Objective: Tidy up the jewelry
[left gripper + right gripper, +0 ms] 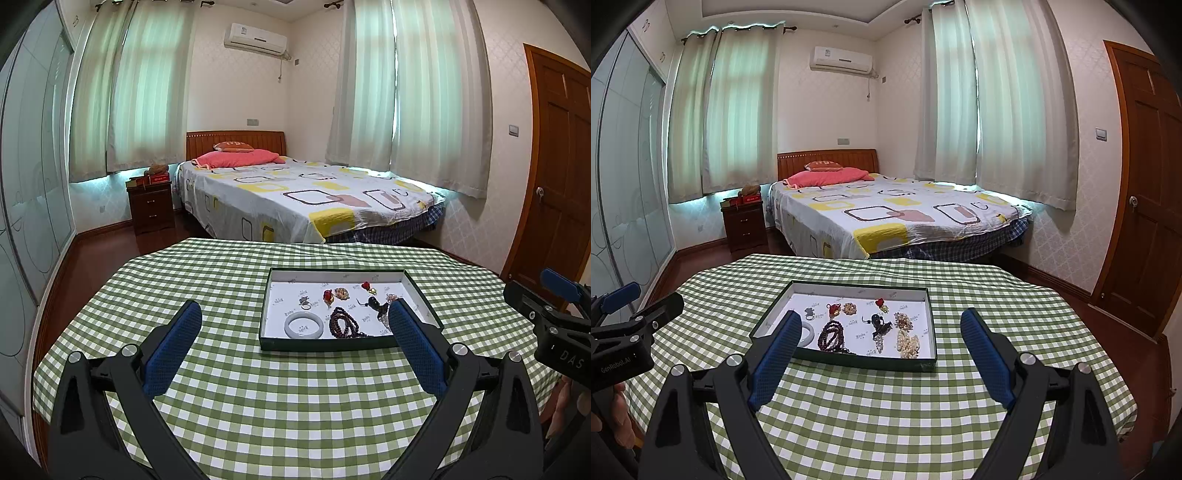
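Readable text: "GenRobot.AI" is showing on the left tongs' body at lower left of the right wrist view; "DAS" is showing on the right tongs' body at right edge of the left wrist view. Small grey logos are printed across the tray liner, too small to read. Red box on the nightstand (745, 224) has a label, illegible.

Jewelry tray (923, 363) is sitting mid-frame on the green-check tabletop (886, 417): shallow, dark green walls, white liner. Inside:
- pale jade bangle (303, 325) lying flat at the near-left corner
- small ring (305, 304) just behind it
- dark brown bead string (831, 336) coiled beside the bangle
- red charm (327, 296) touching or just beside a tan bead cluster (342, 293)
- second red charm (881, 304) near the far wall
- black pendant (878, 322) centre-right
- pearl strand (908, 339) piled toward the right wall

Left tongs (294, 330) are hovering wide apart, holding nothing, blue pads (173, 347) over the tabletop in front of the tray. Right tongs (881, 338) are also wide, holding nothing, left pad overlapping the bangle in frame; cannot tell if touching.

Bed (295, 199) is filling the centre background.
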The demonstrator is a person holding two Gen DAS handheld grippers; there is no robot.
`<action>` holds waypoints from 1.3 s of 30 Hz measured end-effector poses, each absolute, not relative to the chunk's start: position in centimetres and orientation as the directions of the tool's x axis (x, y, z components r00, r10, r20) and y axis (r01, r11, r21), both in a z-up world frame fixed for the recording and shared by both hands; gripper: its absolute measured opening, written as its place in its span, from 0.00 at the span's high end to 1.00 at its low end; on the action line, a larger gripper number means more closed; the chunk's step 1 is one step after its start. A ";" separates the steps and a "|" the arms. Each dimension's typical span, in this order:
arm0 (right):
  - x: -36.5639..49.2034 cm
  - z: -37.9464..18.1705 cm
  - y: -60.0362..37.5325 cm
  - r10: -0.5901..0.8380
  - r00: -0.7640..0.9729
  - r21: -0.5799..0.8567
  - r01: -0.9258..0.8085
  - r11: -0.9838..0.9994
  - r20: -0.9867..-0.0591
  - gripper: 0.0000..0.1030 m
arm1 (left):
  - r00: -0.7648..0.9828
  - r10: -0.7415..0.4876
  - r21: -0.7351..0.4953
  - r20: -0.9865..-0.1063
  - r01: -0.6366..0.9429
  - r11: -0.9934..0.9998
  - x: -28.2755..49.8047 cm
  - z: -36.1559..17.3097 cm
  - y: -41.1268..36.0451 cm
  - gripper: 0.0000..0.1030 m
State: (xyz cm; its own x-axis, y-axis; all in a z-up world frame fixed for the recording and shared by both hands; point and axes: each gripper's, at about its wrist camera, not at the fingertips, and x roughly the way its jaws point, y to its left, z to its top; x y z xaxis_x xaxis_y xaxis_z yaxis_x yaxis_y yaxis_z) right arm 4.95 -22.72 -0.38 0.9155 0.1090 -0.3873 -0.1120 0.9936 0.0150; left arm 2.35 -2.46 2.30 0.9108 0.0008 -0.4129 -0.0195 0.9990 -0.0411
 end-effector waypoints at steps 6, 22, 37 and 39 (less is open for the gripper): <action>5.0 -0.5 -22.7 0.111 0.915 0.015 -0.114 0.993 -0.388 0.17 | 0.911 0.001 -0.044 -0.413 -0.021 0.999 2.3 2.2 -2.4 0.04; 5.0 -0.5 -22.6 0.111 0.915 0.014 -0.114 0.993 -0.389 0.17 | 0.911 0.003 -0.047 -0.413 -0.024 0.999 2.2 2.0 -2.3 0.04; 4.7 -1.2 -22.5 0.113 0.911 0.013 -0.117 0.993 -0.397 0.17 | 0.902 -0.045 -0.101 -0.429 0.002 0.995 2.5 1.6 -1.9 0.04; 4.7 -1.3 -22.6 0.114 0.909 0.013 -0.118 0.993 -0.400 0.17 | 0.902 -0.050 -0.106 -0.428 0.005 0.994 2.6 1.5 -1.8 0.04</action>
State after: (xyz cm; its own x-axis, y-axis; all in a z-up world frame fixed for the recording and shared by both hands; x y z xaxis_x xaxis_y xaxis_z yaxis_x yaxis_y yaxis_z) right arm 4.69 -22.57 -1.35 0.9093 0.1137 -0.4003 -0.1182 0.9929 0.0134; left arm 2.57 -1.84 1.55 0.9023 -0.0500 -0.4281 0.0047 0.9943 -0.1063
